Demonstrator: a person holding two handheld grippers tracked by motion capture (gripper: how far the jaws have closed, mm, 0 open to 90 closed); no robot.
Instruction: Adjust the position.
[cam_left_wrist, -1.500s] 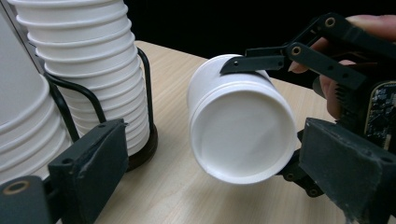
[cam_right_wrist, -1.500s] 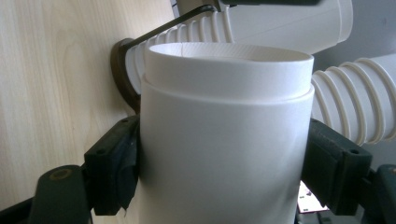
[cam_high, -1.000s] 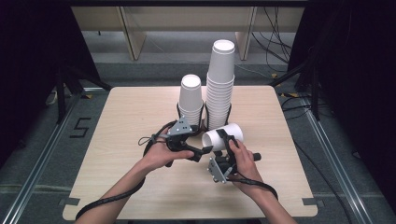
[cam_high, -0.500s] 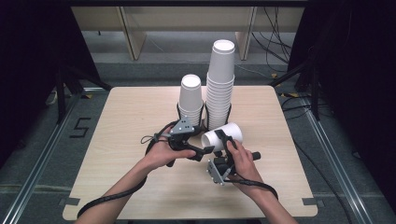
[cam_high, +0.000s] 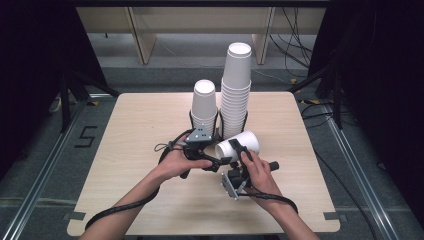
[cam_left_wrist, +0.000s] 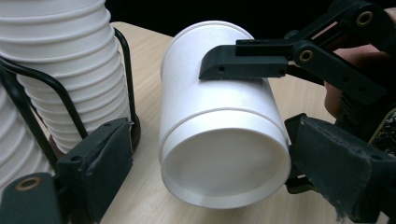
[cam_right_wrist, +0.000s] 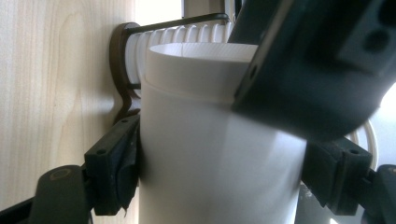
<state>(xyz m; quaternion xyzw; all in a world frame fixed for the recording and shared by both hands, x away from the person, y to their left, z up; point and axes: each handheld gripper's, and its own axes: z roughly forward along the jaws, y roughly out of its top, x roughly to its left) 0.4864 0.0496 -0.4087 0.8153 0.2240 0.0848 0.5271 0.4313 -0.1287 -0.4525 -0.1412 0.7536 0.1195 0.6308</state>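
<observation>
Lying sideways above the table (cam_high: 125, 150), just in front of the two stacks: a white cup (cam_high: 239, 145), clamped by the right gripper (cam_high: 239, 150) across its body. Pressing on both sides of the cup wall (clear in the right gripper view), jaws closed tight on it. Closing in on the cup's end from the left: the left gripper (cam_high: 216, 165), jaws having just been narrowing, the cup sitting between them, one pad close to the rim, the other apart, not yet pinching. Standing behind in wire holders: a short stack (cam_high: 205, 107) and a tall stack (cam_high: 236, 90), side by side.
</observation>
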